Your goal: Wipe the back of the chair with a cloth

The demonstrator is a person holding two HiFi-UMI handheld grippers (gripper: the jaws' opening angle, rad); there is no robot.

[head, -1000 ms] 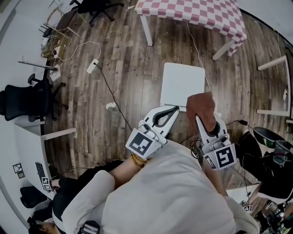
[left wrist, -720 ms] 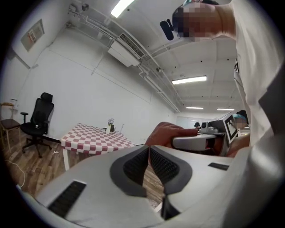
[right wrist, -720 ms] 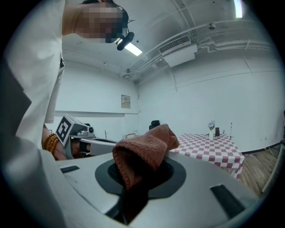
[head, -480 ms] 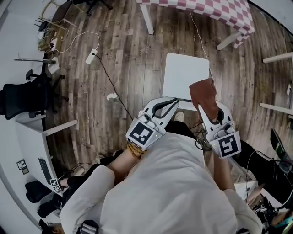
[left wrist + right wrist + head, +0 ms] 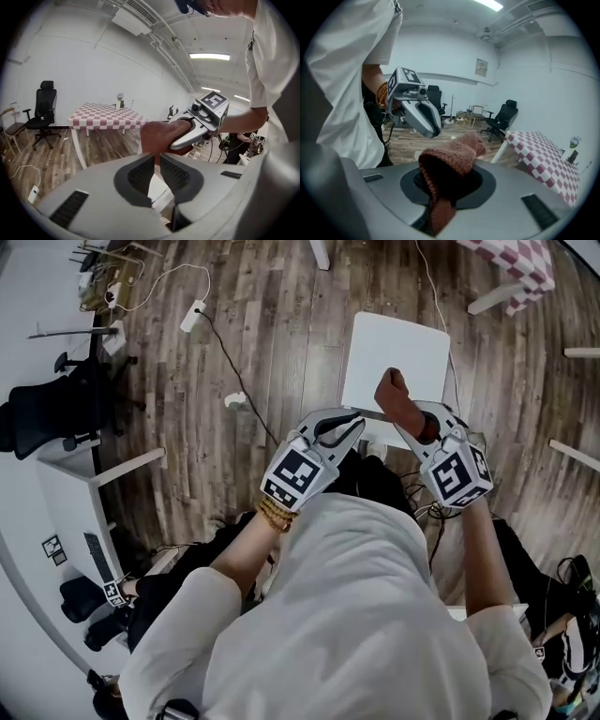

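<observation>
A white chair (image 5: 398, 348) stands on the wood floor in front of me, the thin top edge of its back (image 5: 373, 413) facing me. My right gripper (image 5: 405, 411) is shut on a brown knitted cloth (image 5: 396, 397), which sits at that top edge on its right part. The right gripper view shows the cloth (image 5: 454, 154) bunched between the jaws of my right gripper (image 5: 449, 183). My left gripper (image 5: 345, 423) hovers just left of it, by the same edge, shut with nothing in it. In the left gripper view, the cloth (image 5: 158, 135) sits just beyond my left gripper (image 5: 157, 160).
A pink-checked table (image 5: 525, 259) stands beyond the chair. A power strip (image 5: 195, 315) and its cable lie on the floor to the left, near a black office chair (image 5: 47, 418) and a white desk (image 5: 66, 512). Cables (image 5: 424, 514) lie by my feet.
Both grippers have moved forward to the chair back's top edge. The cloth, earlier held up over the near floor, now sits lower at that edge.
</observation>
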